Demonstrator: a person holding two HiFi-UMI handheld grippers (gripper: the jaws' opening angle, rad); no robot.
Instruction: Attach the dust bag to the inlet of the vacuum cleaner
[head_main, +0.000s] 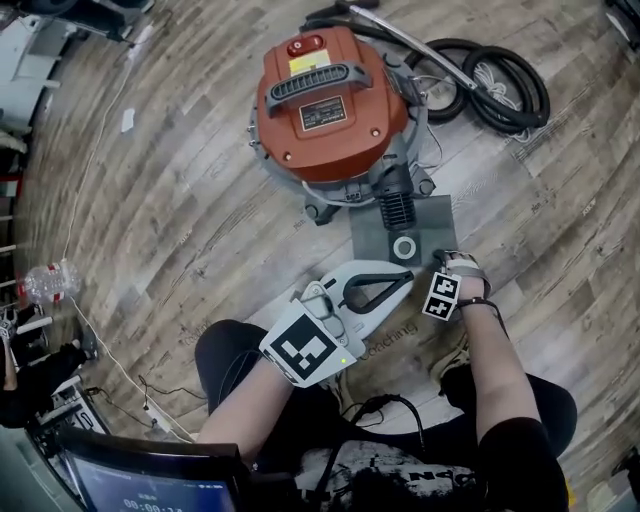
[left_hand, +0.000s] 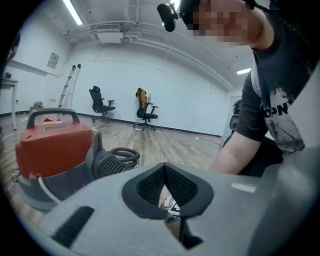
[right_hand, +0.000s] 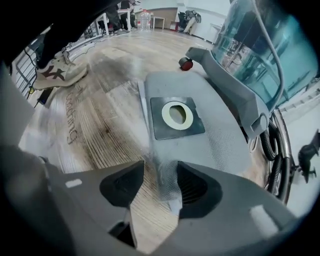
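The orange vacuum cleaner (head_main: 330, 105) stands on the wooden floor, its black ribbed inlet piece (head_main: 397, 205) facing me. Just in front lies the flat grey dust bag (head_main: 385, 238) with a dark card collar and pale ring (head_main: 405, 248). My right gripper (head_main: 440, 262) points steeply down at the bag's near right corner. In the right gripper view the right gripper (right_hand: 160, 187) stands open, with the dust bag's (right_hand: 210, 135) mesh edge between the jaws, near one pad. My left gripper (head_main: 400, 283) hovers at the bag's near edge. The left gripper (left_hand: 165, 187) is shut and empty, the vacuum (left_hand: 50, 145) at its left.
A black hose coil (head_main: 495, 85) lies behind the vacuum at the right. A plastic bottle (head_main: 50, 280), cables and a laptop screen (head_main: 150, 485) sit at the left and bottom. My knees and a shoe (right_hand: 55, 72) are close to the bag. Office chairs (left_hand: 145, 114) stand far off.
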